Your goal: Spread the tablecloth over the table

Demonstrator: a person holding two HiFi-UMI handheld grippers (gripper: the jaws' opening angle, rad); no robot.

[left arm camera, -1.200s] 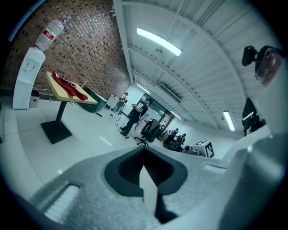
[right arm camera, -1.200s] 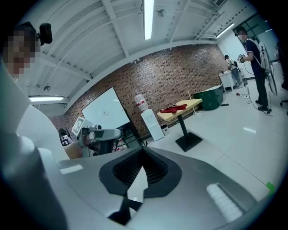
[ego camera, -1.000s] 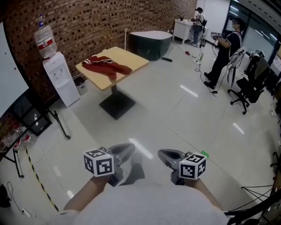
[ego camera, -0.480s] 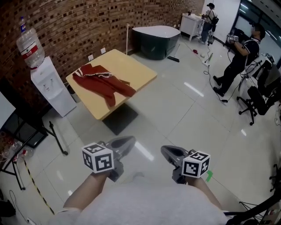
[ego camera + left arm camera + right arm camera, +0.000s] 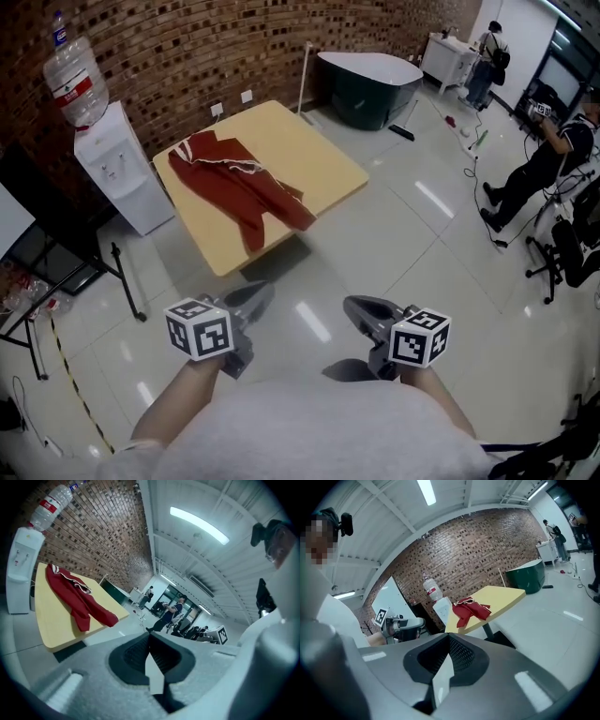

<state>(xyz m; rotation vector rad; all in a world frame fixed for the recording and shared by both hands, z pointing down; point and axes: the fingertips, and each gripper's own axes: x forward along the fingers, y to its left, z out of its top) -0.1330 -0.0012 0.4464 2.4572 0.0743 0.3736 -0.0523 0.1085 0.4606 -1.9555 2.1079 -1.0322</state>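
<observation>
Nearest, at the bottom edge: two forearms (image 5: pixel 173 417) below a pale grey top, carrying the left gripper (image 5: pixel 251 296) and the right gripper (image 5: pixel 360 310) side by side above the glossy pale floor (image 5: pixel 403 253), both aimed forward and slightly down. Pressed fully together at the left jaws, with nothing pinched between; likewise at the right, closed flat and empty. Just ahead, on a dark base, a square yellow table (image 5: pixel 319 159), well apart from both grippers. Lying on its left half, bunched and rumpled rather than spread, the red tablecloth (image 5: pixel 234 183), one end trailing toward the near edge, most of the yellow top bare. Left of the table, against the brick wall (image 5: pixel 234 47), a white water dispenser (image 5: pixel 122 173) bearing an upturned bottle (image 5: pixel 75 80). Farther back, beyond the table's far corner, a dark green tub (image 5: pixel 370 80). Farthest right, a person (image 5: pixel 548 164) in dark clothes, near an office chair (image 5: pixel 570 246).
</observation>
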